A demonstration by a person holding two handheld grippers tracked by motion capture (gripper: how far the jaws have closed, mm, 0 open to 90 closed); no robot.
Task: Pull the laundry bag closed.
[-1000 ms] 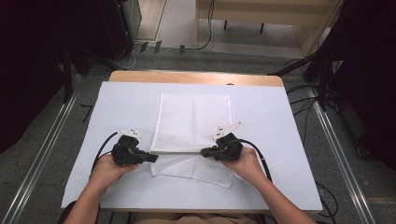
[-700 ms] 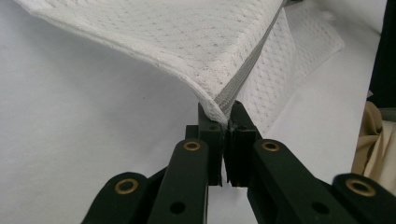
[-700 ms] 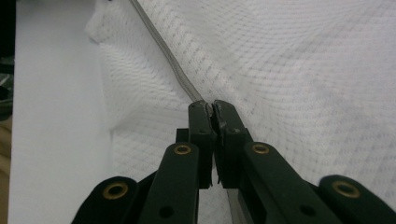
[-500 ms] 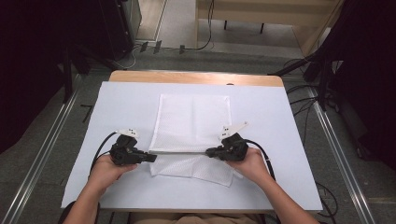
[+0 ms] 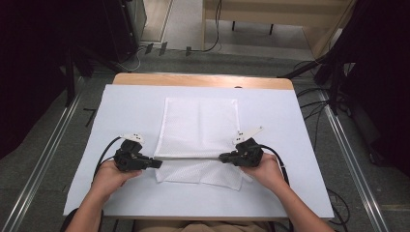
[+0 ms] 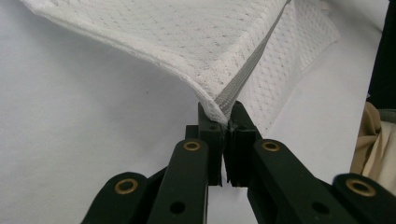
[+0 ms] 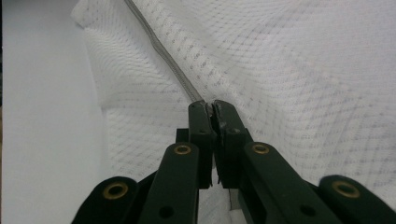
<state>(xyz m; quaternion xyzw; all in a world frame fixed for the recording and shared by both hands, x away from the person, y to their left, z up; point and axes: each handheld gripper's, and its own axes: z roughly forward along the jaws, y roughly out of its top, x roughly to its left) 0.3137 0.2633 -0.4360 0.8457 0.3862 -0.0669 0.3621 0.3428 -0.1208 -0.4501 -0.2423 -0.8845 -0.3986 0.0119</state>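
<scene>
A white mesh cloth (image 5: 200, 128) lies on the white table cover, with its near part folded under a taut grey-edged hem. My left gripper (image 5: 155, 164) is shut on the hem's left corner; in the left gripper view its jaws pinch the cloth (image 6: 219, 65) at the left gripper's tips (image 6: 225, 119). My right gripper (image 5: 224, 157) is shut on the hem's right corner, and the right gripper view shows the tips (image 7: 212, 108) clamped on the grey edge of the cloth (image 7: 289, 70). The hem is stretched straight between both grippers, lifted a little off the lower layer (image 5: 198, 173).
The white cover (image 5: 121, 106) spans a wooden table whose bare far edge (image 5: 203, 80) shows. Metal rails (image 5: 43, 145) run along both sides on the floor. Cables (image 5: 319, 92) lie at the far right. Black cables trail from each gripper.
Both grippers have carried the cloth's held edge a little farther from the person over the last second, and the fold beneath it has grown.
</scene>
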